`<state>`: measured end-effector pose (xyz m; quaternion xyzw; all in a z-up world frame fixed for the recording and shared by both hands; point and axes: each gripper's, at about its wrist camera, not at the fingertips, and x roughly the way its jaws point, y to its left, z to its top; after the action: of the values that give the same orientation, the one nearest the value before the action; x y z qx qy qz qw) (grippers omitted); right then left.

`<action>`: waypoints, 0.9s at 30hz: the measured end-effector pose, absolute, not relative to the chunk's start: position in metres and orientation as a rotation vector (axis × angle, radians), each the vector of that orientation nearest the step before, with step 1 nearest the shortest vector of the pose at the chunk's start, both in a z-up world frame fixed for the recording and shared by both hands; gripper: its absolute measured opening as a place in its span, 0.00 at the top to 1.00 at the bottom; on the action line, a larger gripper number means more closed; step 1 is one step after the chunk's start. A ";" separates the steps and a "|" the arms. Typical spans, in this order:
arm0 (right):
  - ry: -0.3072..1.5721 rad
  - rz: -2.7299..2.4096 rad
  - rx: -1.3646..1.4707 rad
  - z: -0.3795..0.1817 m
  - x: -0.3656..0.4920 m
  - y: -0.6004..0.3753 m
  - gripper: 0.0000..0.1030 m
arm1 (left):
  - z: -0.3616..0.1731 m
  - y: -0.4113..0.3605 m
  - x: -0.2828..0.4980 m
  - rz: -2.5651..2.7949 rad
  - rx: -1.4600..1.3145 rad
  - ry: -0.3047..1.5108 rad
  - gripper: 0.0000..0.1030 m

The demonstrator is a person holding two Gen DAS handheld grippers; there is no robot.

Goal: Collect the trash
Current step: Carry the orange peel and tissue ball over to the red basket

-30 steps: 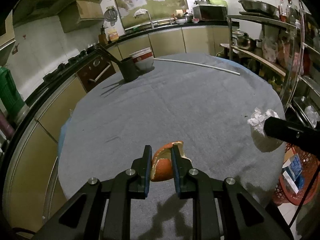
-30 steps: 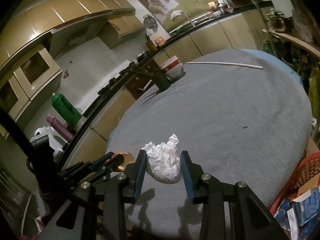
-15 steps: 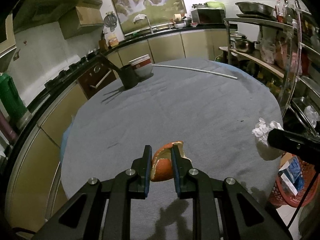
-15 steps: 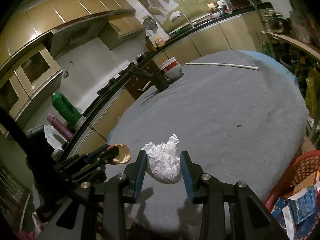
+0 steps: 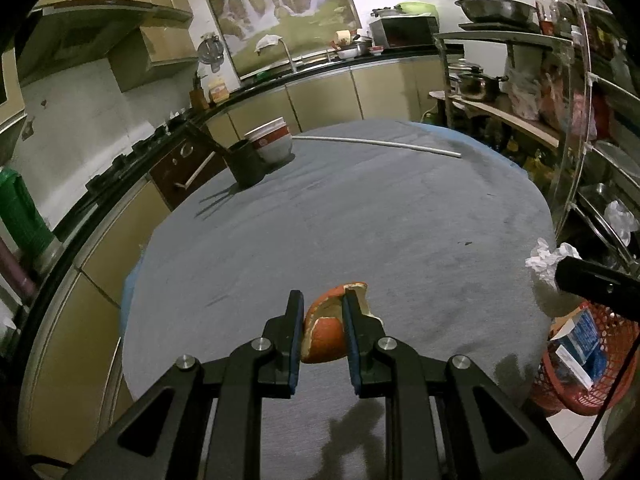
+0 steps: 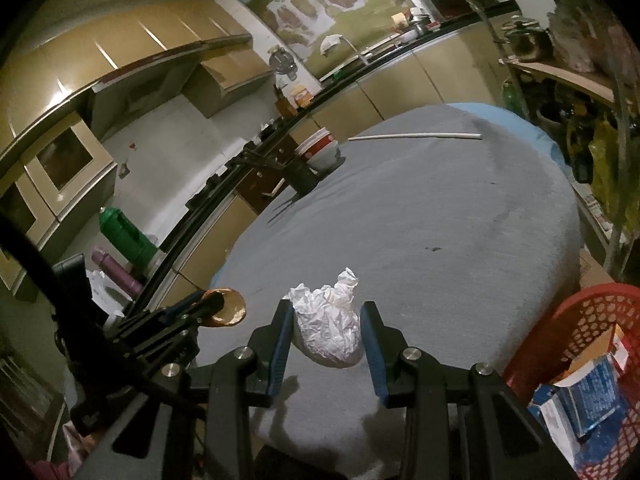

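My left gripper (image 5: 321,322) is shut on an orange peel (image 5: 325,331) and holds it above the near edge of the grey round table (image 5: 360,216). My right gripper (image 6: 326,328) is shut on a crumpled white paper ball (image 6: 328,326) above the table's near right edge. The paper ball also shows in the left wrist view (image 5: 546,262), and the peel in the right wrist view (image 6: 230,307). A red trash basket (image 6: 592,344) with boxes in it stands on the floor at the right, below the table edge; it also shows in the left wrist view (image 5: 580,364).
A dark pot (image 5: 246,162) and stacked bowls (image 5: 272,142) stand at the table's far left. A long white rod (image 5: 380,145) lies across the far side. Metal shelves (image 5: 568,128) with cookware stand to the right. Kitchen counters run along the left and back.
Both grippers have drawn back and risen with their loads. The table looks farther away, and the red basket has come further into view at the right.
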<state>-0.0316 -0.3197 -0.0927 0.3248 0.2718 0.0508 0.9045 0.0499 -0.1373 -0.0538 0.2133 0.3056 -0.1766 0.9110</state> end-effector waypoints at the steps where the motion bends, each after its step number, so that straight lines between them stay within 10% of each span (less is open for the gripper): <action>1: 0.560 0.101 0.675 -0.094 -0.034 -0.323 0.64 | -0.054 -0.139 0.049 -0.366 0.442 0.629 0.81; 27: 0.525 0.029 0.768 -0.105 -0.084 -0.365 0.64 | -0.054 -0.176 0.029 -0.416 0.503 0.611 0.81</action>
<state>-0.0835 -0.3651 -0.1055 0.3701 0.2529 0.0141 0.8938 0.0286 -0.1757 -0.0543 0.2434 0.2952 -0.2012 0.9017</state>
